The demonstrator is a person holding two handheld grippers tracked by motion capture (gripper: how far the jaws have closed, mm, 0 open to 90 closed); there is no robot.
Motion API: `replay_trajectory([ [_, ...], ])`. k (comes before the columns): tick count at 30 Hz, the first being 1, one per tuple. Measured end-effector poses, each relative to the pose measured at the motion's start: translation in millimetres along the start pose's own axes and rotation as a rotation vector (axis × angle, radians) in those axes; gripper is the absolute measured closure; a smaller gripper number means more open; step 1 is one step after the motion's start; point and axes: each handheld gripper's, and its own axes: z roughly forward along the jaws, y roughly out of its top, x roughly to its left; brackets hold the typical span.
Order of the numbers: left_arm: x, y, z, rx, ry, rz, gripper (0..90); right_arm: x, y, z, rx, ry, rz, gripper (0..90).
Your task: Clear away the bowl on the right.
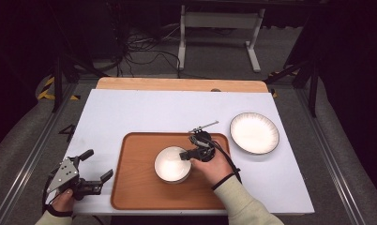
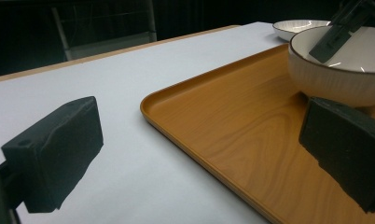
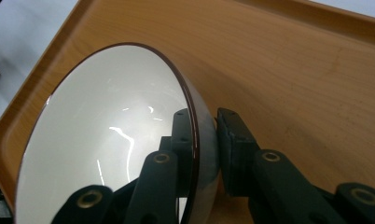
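Bowl [image 1: 173,164]: white ceramic with a dark rim, sitting on the wooden tray [image 1: 139,187], right of the tray's middle.
Handling: likely rigid, glazed and slick, breakable, fairly heavy for a rim pinch.
Hold point: the rim wall, one pad inside, one outside (a deeper bite seems safer).
Orientation: mouth up; round, so no long axis.
Right gripper [image 3: 205,140]: clamped on the bowl's right rim.
Left gripper [image 1: 95,165]: jaws wide, holding nothing, by the tray's left edge.
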Motion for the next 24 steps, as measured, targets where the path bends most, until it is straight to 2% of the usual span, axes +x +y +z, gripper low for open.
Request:
replay_trajectory([
  [20,-0.2,0.1,0.0,0.002,0.0,0.005,0.3,-7.1,-4.4,2.6,0.004,0.011,0.013,79.3],
  [24,-0.5,0.1,0.1,0.002,0.002,0.005,0.3,-8.7,-5.9,3.6,0.007,-0.001,0.007,79.4],
])
